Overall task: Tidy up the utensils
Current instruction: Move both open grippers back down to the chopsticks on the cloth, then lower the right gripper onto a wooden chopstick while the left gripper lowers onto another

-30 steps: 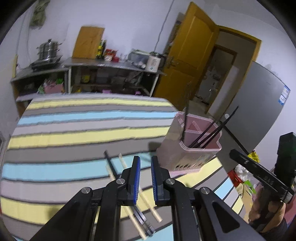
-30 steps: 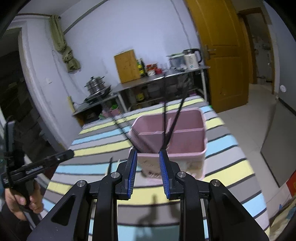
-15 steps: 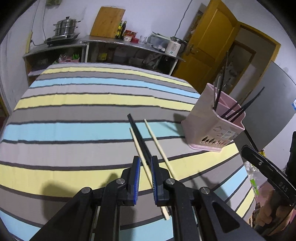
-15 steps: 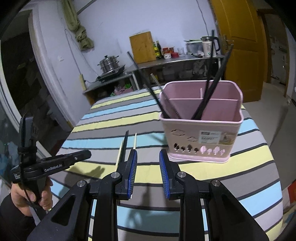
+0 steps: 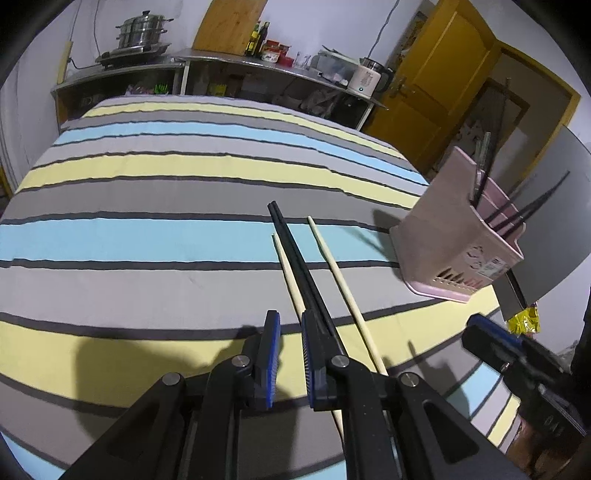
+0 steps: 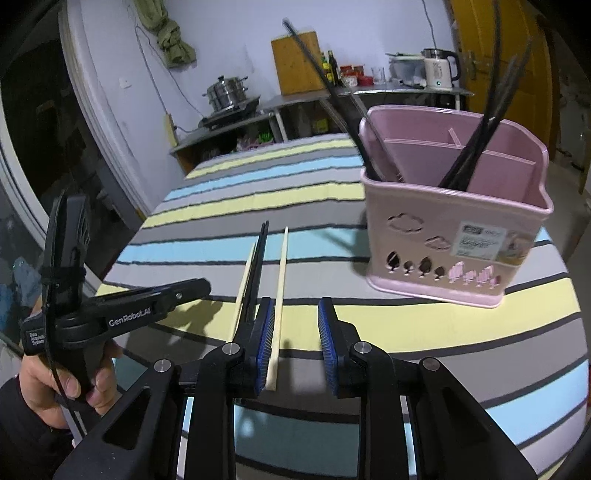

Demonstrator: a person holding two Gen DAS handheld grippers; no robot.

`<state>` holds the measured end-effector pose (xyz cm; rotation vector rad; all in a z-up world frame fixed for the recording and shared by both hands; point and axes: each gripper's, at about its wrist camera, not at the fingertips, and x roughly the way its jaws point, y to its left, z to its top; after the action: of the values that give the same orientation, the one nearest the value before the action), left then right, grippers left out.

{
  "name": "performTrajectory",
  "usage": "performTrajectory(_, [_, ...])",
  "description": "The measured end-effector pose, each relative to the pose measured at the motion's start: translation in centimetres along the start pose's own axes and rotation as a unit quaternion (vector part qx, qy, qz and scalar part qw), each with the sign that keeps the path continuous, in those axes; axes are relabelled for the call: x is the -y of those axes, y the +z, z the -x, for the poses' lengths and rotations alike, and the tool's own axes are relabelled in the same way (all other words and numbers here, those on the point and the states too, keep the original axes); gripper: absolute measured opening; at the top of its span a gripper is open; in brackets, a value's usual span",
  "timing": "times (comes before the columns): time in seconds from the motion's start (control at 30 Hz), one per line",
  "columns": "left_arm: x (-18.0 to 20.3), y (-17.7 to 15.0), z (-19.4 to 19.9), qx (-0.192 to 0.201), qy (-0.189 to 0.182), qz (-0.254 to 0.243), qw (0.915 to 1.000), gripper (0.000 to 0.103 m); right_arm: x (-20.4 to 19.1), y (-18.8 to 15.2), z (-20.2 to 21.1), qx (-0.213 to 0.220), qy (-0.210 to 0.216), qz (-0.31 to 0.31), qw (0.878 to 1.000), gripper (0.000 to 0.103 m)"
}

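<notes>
Three chopsticks lie side by side on the striped tablecloth (image 5: 147, 240), running away from you: a black chopstick (image 5: 295, 258) in the middle, a pale wooden chopstick (image 5: 290, 273) touching its left side, and a second pale chopstick (image 5: 340, 280) a little apart on the right. In the right wrist view the same trio shows as black chopstick (image 6: 256, 269), left pale one (image 6: 245, 273) and right pale one (image 6: 280, 273).

To their right, well apart, stands the pink utensil holder (image 6: 450, 254), upright, with dividers inside. Several dark chopsticks (image 6: 476, 147) lean out of its compartments. In the left wrist view the holder (image 5: 443, 236) sits at the right edge of the cloth.

Your left gripper (image 5: 290, 350) hovers low over the near ends of the chopsticks, fingers apart with a narrow gap, nothing between them; the black chopstick passes under its right finger. Your right gripper (image 6: 295, 343) has its fingers spread wider, empty, with the right pale chopstick lying just inside its left pad (image 6: 266, 343).

Far behind the table, a steel shelf carries a pot (image 5: 142, 31), a kettle (image 6: 437, 74) and a wooden board (image 6: 297, 62).
</notes>
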<state>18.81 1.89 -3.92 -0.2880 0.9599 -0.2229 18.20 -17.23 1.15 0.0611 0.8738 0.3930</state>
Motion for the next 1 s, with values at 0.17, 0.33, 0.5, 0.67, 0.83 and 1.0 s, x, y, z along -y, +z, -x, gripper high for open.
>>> performTrajectory(0.17, [-0.2,0.7,-1.7,-0.005,0.003,0.008,1.0,0.017,-0.2,0.0,-2.4,-0.02,0.002,0.006,1.0,0.025])
performTrajectory(0.33, [-0.1,1.1,-2.8,-0.009,0.008,0.01,0.9999,0.017,-0.4,-0.1,-3.4,-0.03,0.004,0.008,1.0,0.025])
performTrajectory(0.5, [0.4,1.2,-3.7,-0.01,0.021,0.001,0.9997,0.017,-0.2,-0.2,-3.8,-0.033,0.004,0.006,0.999,0.025])
performTrajectory(0.67, [1.1,1.1,-3.9,-0.004,0.039,-0.017,0.9991,0.018,0.0,-0.2,-3.8,-0.034,0.004,0.004,0.999,0.025])
performTrajectory(0.83, [1.8,0.8,-4.0,0.005,0.064,-0.043,0.997,0.018,-0.1,-0.2,-3.8,-0.033,0.004,0.002,0.999,0.025])
performTrajectory(1.0, [2.3,0.5,-4.0,0.007,0.083,-0.067,0.9942,0.019,0.0,-0.2,-3.7,-0.033,0.003,0.001,0.999,0.025])
